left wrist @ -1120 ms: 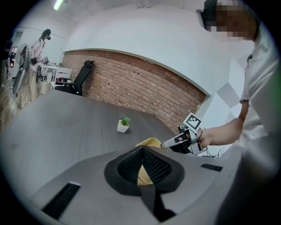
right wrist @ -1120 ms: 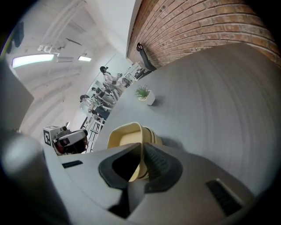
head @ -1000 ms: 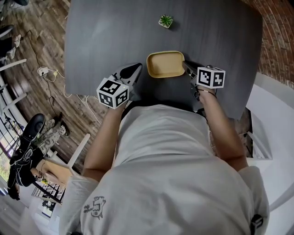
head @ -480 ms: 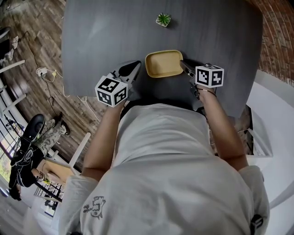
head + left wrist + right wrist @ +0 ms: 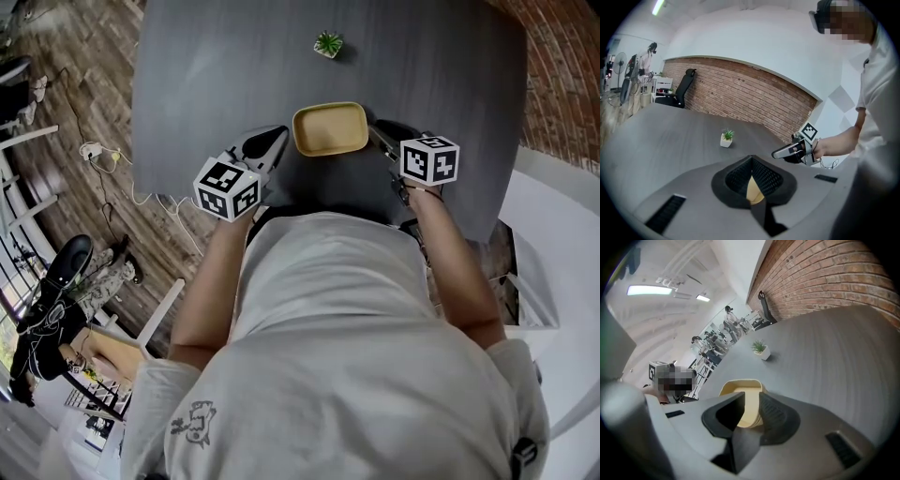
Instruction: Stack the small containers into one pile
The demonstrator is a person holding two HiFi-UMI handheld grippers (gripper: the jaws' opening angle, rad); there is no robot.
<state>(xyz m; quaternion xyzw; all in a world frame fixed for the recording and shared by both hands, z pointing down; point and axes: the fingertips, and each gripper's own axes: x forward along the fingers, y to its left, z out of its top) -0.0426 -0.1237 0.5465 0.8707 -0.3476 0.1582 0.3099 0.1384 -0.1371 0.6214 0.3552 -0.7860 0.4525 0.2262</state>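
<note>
A shallow yellow container [image 5: 330, 128] sits on the dark grey table [image 5: 206, 75], in front of the person. My right gripper [image 5: 378, 134] is at its right end with the tips just off the rim. In the right gripper view the jaws [image 5: 751, 397] are opening. The container's near wall [image 5: 743, 401] shows in the gap between them, and the pads do not press on it. My left gripper [image 5: 272, 141] rests just left of the container. Its tips [image 5: 751, 158] meet, and only a sliver of yellow [image 5: 753, 190] shows behind them.
A small potted plant [image 5: 328, 43] stands farther back on the table, also in the gripper views as the plant [image 5: 726, 138] and the plant [image 5: 762, 349]. The table's near edge runs just under both grippers. A brick wall [image 5: 562, 66] lies to the right.
The right gripper's tips sat on the container's right corner; now they stand slightly off it. The left gripper has hardly moved.
</note>
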